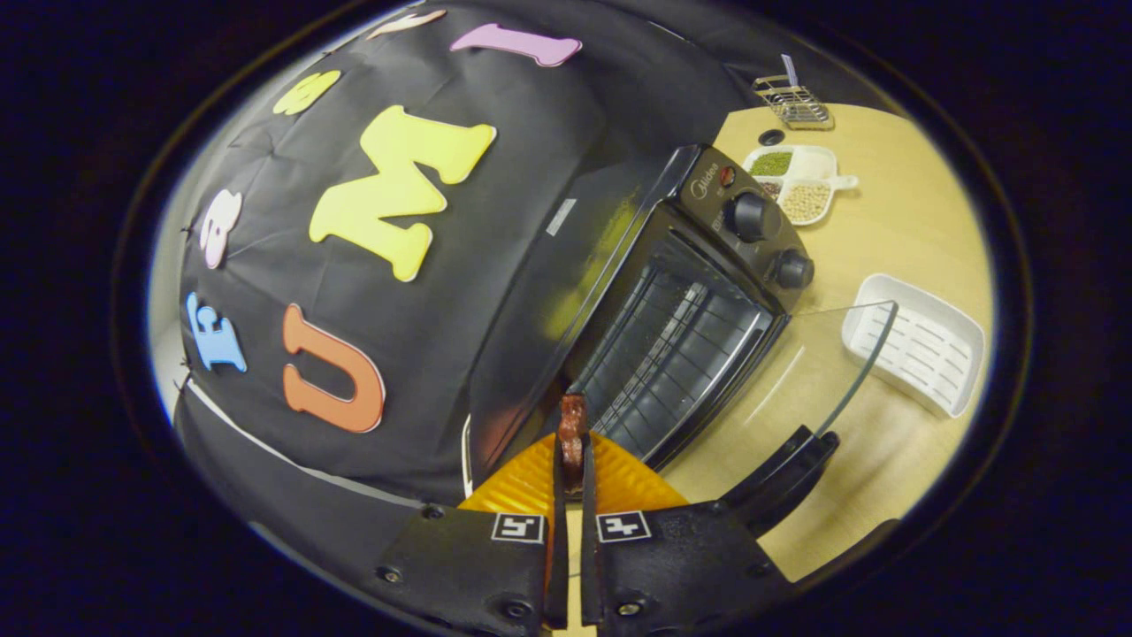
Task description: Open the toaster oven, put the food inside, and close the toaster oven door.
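My gripper [573,456] is shut on a thin reddish-brown strip of food [573,423], which sticks up past the fingertips. Right behind the fingers lies an orange ribbed plate [522,491]. Just beyond the food stands the black toaster oven [752,190], seen tilted, with two knobs on its panel. Its glass door [827,372] hangs fully open, the black handle [787,478] lying close to my right finger. The wire rack [681,354] inside the oven is bare.
On the wooden table [911,230] past the open door sits a white slotted tray [920,354]. Farther back are a white divided dish of beans [796,181], a small black disc [771,137] and a wire holder [793,102]. The black cloth wall stands behind the oven.
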Available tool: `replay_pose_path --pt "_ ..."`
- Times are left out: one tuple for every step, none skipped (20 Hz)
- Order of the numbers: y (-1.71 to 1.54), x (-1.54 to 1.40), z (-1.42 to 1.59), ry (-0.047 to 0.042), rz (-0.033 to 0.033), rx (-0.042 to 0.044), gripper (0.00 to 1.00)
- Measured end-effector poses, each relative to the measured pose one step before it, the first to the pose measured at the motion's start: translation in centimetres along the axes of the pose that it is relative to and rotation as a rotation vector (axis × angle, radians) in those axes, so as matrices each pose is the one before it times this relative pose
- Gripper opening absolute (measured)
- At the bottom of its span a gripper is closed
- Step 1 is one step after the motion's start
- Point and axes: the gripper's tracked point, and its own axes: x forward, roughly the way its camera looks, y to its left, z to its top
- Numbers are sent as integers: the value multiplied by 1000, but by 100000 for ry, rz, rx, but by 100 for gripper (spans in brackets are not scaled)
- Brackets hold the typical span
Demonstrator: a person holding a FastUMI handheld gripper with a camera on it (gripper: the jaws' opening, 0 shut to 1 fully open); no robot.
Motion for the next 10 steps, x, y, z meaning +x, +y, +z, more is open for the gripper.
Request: replay_pose_path --pt "-38 275 238 837 -2986 -959 8" --pt "91 482 441 -153 -2337 -1270 9" --pt "-93 572 -104 1159 -2172 -1524 9" --pt "66 752 34 404 -550 16 8" --pt "314 724 -253 979 1679 970 8" --pt "-217 829 -177 1147 -803 2421 8" --pt "-192 627 92 79 421 1544 8" --pt "-372 973 -62 178 -430 312 8" --pt "-383 630 36 -434 375 577 8" --pt "-487 97 108 -1270 -2346 78 8"
